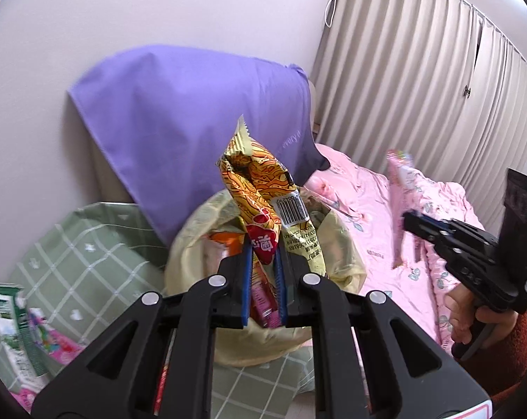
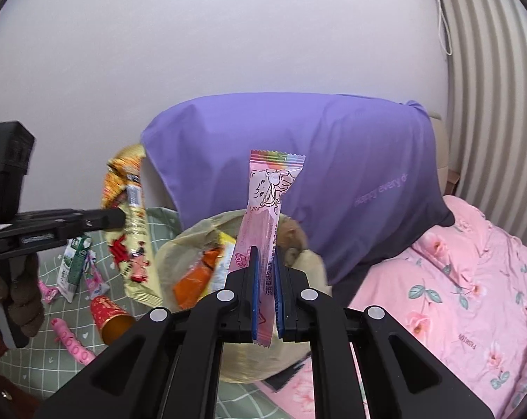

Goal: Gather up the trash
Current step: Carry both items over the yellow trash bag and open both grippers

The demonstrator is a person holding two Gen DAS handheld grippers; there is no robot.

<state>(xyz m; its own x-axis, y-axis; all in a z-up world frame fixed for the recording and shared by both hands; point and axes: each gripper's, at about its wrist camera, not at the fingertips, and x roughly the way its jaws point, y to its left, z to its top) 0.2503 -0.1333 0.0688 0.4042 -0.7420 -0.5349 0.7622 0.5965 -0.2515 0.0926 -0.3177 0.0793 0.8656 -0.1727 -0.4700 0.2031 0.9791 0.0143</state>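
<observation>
Blue-padded jaws of the left gripper (image 1: 264, 279) fill the foreground of the left wrist view, pinched nearly shut on the lower part of a yellow-and-orange snack wrapper (image 1: 263, 188), which stands up crumpled above the pads. In the right wrist view the right gripper (image 2: 266, 289) is likewise closed almost fully, on a long pink candy wrapper (image 2: 267, 216) that rises straight above its jaws, with a short tail hanging below.

Both pieces of trash hang over or just beside the yellowish trash bag (image 1: 337, 244), which sits open on the bed between a green checked sheet (image 1: 88, 262) and a pink floral quilt (image 1: 385, 244), in front of a purple pillow (image 1: 193, 111). Orange packaging already lies inside the bag.

The main risk, as I judge it, is a release that misses. The bag is soft and its mouth slumps, so a light wrapper let go off-centre could catch the rim and slide onto the bedding. The tall snack wrapper is held low down and could tip sideways as it falls. The two grippers are also close together, so they could knock each other over the opening.

More trash waits on the green sheet: a green-and-white carton (image 2: 75, 262), a red paper cup (image 2: 111, 317) on its side, and pink wrappers (image 2: 71, 340).
</observation>
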